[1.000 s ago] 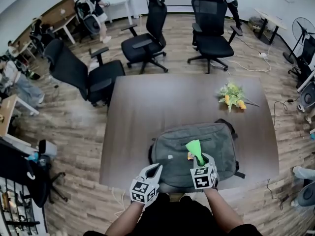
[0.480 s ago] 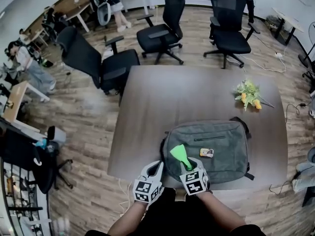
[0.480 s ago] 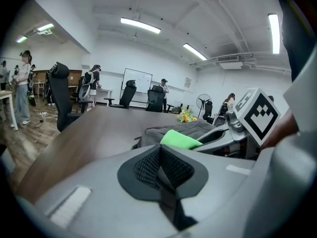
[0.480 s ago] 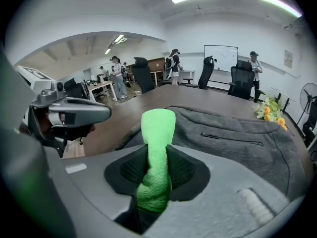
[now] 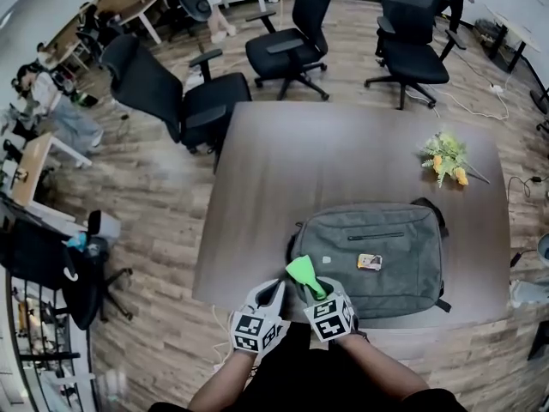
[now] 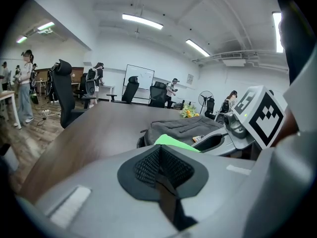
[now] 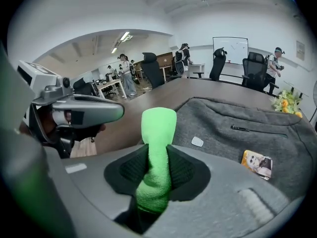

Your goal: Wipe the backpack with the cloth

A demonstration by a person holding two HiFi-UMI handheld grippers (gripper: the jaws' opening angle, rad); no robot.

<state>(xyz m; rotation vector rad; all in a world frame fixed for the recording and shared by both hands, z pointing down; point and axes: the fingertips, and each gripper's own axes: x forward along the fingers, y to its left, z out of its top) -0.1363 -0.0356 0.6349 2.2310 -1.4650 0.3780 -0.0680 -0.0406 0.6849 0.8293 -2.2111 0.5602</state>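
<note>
A grey backpack [image 5: 386, 234] lies flat on the brown table [image 5: 326, 161], near its front edge. My right gripper [image 5: 314, 290] is shut on a bright green cloth [image 5: 301, 272], which sticks up from the jaws over the backpack's front left corner. In the right gripper view the cloth [image 7: 157, 143] rises between the pads, with the backpack [image 7: 233, 118] behind it. My left gripper [image 5: 273, 292] hangs just left of the right one, off the backpack's corner, shut with nothing in it. From the left gripper view, the backpack [image 6: 181, 125] and cloth [image 6: 174, 142] lie ahead.
A small picture card [image 5: 370, 262] rests on the backpack. A bunch of flowers [image 5: 446, 155] lies at the table's far right. Several black office chairs [image 5: 184, 101] stand around the far side. People and desks are at the room's back left.
My right gripper has carried the cloth leftward over the backpack, from its middle to its front left corner. The left gripper stayed beside it.
</note>
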